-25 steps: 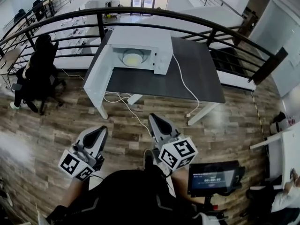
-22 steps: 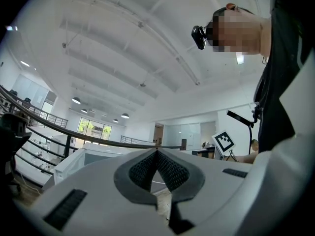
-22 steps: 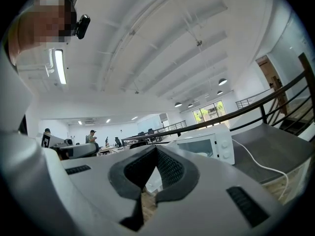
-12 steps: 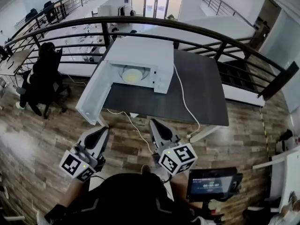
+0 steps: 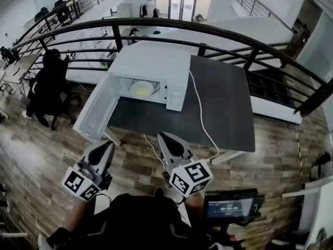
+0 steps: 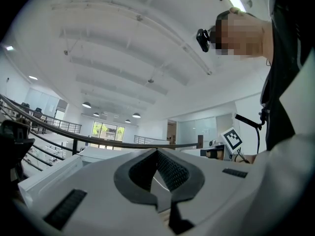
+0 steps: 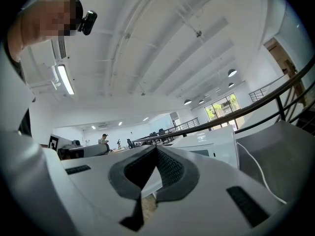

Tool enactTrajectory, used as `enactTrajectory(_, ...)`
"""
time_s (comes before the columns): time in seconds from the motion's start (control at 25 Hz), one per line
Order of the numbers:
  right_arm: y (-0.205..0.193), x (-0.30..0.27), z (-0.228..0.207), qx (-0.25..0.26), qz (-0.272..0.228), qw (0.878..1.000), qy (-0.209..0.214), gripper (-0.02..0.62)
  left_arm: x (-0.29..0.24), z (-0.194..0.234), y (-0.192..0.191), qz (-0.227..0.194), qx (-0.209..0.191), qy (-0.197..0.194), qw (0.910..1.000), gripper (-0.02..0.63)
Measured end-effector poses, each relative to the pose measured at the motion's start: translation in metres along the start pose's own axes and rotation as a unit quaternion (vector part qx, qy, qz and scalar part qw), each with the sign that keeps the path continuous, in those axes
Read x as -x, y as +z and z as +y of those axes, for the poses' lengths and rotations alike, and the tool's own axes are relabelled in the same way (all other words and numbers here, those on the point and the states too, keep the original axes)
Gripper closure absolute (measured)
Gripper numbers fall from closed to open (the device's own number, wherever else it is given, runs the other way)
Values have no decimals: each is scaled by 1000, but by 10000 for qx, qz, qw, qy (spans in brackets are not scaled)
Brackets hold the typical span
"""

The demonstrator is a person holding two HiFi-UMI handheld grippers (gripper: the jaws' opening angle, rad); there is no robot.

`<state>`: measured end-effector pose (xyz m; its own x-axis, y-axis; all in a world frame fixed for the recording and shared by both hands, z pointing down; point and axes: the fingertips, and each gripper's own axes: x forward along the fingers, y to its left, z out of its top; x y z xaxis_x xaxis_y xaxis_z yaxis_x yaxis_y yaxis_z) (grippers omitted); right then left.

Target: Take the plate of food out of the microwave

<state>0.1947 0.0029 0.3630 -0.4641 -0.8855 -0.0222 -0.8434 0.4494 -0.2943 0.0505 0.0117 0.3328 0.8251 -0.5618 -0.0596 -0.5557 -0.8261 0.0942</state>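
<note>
Dark table (image 5: 223,103): microwave (image 5: 156,61), door (image 5: 96,111) swung wide, plate (image 5: 141,89) exposed inside for reaching. Left gripper (image 5: 108,145), right gripper (image 5: 164,137) pinched together, empty, well short.

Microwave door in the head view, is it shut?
No, the microwave door stands swung open, and the plate of food shows inside.

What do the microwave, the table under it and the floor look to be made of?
Microwave: smooth white casing with a slight sheen and flat, even panels, so probably painted sheet metal or plastic.
Table: dark grey matte top, uniform with no grain showing, so likely laminate.
Floor: brown-grey planks with visible grain and joints. It could be real wood or wood-look vinyl; the look leaves it open.
</note>
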Motion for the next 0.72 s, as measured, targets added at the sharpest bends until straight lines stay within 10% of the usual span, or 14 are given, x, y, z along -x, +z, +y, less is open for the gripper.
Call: enactTrajectory(0.72,-12,-137,-1,-102,131,9998,-100,594,-11,131,8,-49,-30,-97,9999,604)
